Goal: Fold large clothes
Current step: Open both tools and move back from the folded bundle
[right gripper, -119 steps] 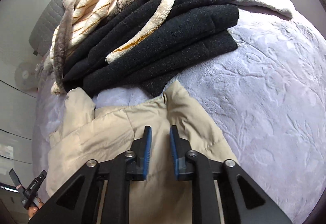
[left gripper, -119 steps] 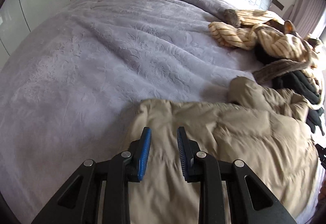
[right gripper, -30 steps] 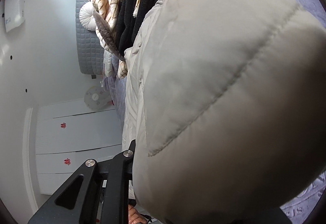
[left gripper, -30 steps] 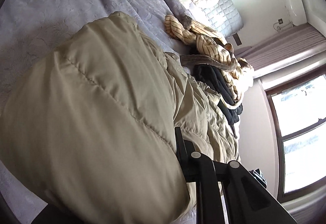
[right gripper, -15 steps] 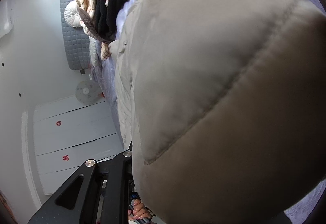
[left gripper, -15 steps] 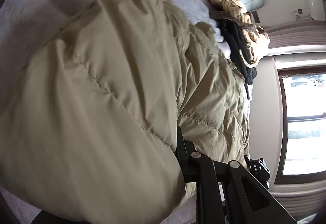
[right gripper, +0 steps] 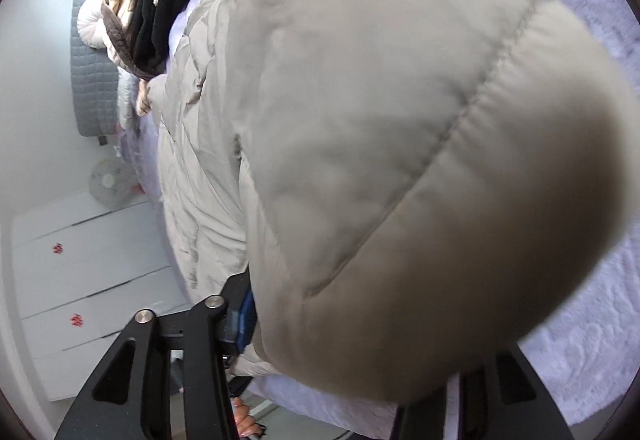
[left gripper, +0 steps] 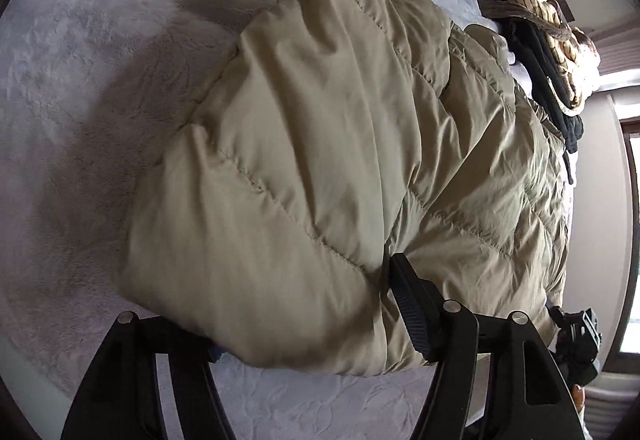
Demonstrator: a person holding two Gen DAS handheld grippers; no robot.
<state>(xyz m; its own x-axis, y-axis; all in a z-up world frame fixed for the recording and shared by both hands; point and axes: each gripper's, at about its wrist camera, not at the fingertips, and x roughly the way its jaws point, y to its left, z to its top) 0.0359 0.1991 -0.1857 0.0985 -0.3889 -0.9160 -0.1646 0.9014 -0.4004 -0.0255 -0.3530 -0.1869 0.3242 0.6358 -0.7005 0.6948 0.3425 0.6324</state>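
Left wrist view shows both grippers' fingers (left gripper: 408, 304) opening around the beige puffer jacket (left gripper: 340, 144) bunched between them on the bed (left gripper: 80, 80), so its springy folded-over flap may puff back open.

wrist views steeply down, jacket (left gripper: 328, 144) shared, close

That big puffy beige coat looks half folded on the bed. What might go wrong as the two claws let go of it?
The beige coat is thick and springy; with both grippers' jaws opening around its folded edge, the fold may puff back open. A blue pad of the right gripper sits against the fabric and might drag it when withdrawn.
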